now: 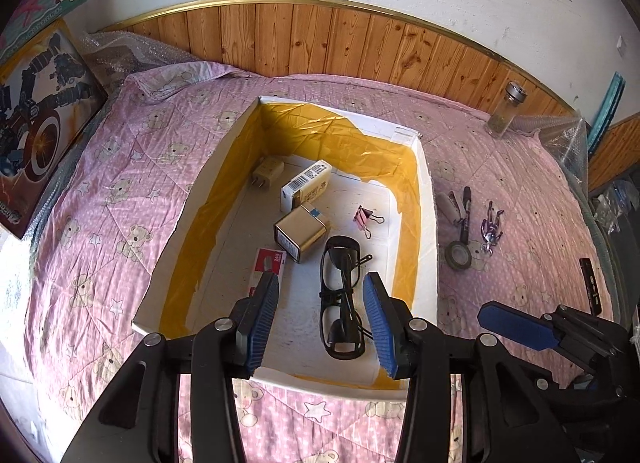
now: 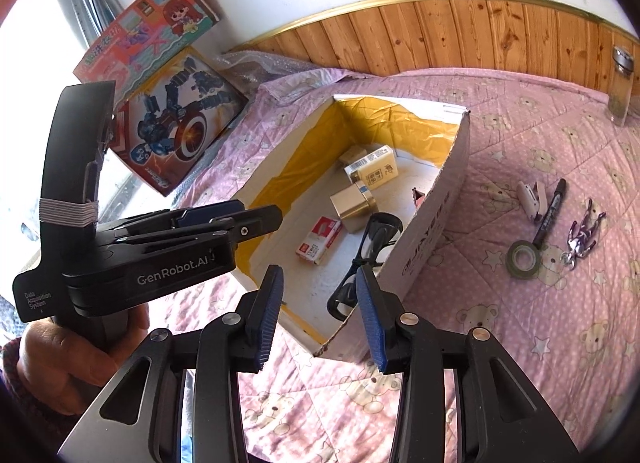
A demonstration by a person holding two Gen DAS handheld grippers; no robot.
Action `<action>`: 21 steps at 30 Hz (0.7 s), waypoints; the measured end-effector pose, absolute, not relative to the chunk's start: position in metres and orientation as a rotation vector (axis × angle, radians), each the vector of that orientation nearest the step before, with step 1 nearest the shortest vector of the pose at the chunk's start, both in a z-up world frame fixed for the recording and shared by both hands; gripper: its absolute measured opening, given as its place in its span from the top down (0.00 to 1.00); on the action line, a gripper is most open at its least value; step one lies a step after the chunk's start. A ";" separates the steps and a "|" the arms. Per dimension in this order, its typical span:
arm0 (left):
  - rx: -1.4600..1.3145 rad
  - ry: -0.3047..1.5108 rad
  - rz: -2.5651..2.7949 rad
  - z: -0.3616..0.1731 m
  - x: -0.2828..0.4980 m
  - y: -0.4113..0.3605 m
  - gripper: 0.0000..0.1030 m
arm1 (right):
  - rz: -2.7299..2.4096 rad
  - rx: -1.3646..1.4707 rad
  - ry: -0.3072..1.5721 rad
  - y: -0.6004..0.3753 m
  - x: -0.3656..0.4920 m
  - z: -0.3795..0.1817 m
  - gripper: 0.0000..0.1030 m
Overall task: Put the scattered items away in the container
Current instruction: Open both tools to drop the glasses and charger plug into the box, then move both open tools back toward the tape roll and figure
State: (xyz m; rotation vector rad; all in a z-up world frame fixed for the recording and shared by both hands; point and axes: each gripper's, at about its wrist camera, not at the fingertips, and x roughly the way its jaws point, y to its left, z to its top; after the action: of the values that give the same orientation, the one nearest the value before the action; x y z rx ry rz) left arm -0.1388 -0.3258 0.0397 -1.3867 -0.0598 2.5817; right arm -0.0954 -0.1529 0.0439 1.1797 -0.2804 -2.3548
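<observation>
A shallow white box (image 1: pixel 424 223) lined with yellow tape sits on a bed covered by a pink bear-print quilt (image 1: pixel 120 191). The left gripper (image 1: pixel 320 317) hangs over the near end of the box with its blue pads spread apart and nothing between them; a pair of black glasses (image 1: pixel 342 295) lies on the box floor just below the gap. Farther in are a gold tin (image 1: pixel 300 233), a white carton (image 1: pixel 306 189), a charger plug (image 1: pixel 266 173) in the far left corner, a red-and-white staple box (image 1: pixel 269 269) on the near left, and a pink binder clip (image 1: pixel 366 219) near the right wall. The right gripper (image 2: pixel 320 319) is also open and empty, held above the near corner of the box. On the quilt to the right of the box lie a small stapler (image 1: pixel 448 205), a black marker (image 1: pixel 465 215), a roll of dark tape (image 1: pixel 459 255) and a purple keychain figure (image 1: pixel 491 229), all close together. A glass jar (image 1: pixel 505 109) stands upright at the far right by the wood panelling.
</observation>
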 end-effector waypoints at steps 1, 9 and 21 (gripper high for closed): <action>-1.384 -0.060 2.581 0.041 -0.135 -0.324 0.56 | -2.353 1.176 -0.280 -0.151 -0.093 0.044 0.60; -1.353 -0.092 2.563 0.052 -0.105 -0.309 0.55 | -2.350 1.137 -0.313 -0.130 -0.070 0.047 0.60; -1.292 -0.066 2.466 0.060 -0.066 -0.248 0.52 | -2.410 1.157 -0.511 -0.048 -0.052 0.030 0.60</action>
State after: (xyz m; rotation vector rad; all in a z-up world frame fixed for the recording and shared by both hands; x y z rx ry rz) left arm -0.0659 -0.2480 0.0597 -1.2919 -0.0662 2.4665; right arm -0.0524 -0.0484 0.0300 1.1570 -0.5110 -2.4101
